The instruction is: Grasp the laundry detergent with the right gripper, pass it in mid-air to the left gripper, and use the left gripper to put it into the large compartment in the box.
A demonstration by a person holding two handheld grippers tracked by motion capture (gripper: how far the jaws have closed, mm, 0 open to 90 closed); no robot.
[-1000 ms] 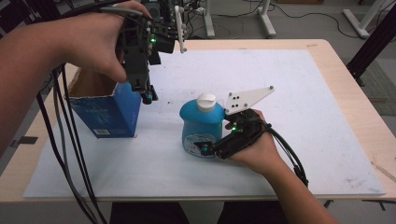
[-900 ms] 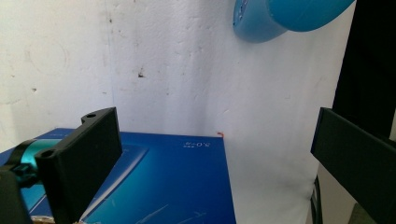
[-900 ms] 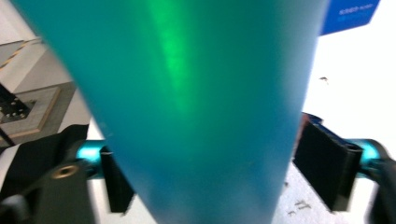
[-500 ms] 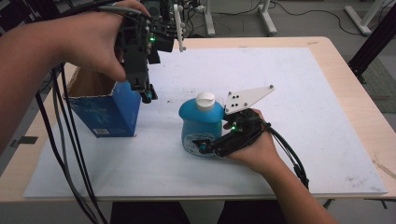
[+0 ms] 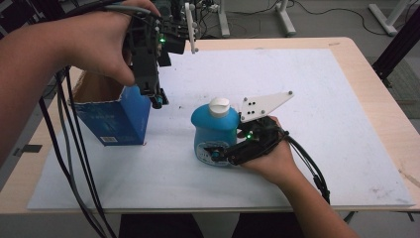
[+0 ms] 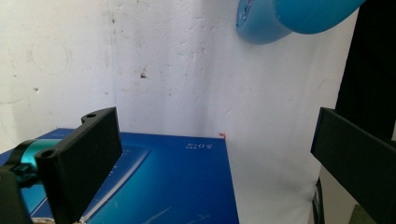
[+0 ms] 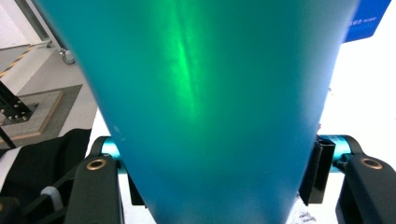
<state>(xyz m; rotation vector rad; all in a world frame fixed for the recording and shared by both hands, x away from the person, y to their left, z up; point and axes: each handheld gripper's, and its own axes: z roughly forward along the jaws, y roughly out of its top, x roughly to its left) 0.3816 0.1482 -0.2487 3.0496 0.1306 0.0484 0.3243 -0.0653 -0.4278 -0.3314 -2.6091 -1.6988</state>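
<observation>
The right hand-held gripper (image 5: 214, 154) lies low and level, its jaws just closing onto the lower body of the blue bottle (image 5: 214, 130), which stands upright mid-worktop (image 5: 317, 99) and sits between them, apparently gripped for lifting. The left hand-held gripper (image 5: 157, 100) points down with jaws wide and empty over the near edge of the open blue box (image 5: 121, 121), likely to steady it

You have a wooden table (image 5: 376, 89) under a white sheet (image 5: 297, 89); on the sheet, the blue bottle (image 5: 214, 131) stands upright, just right of the open blue box (image 5: 116, 119).
</observation>
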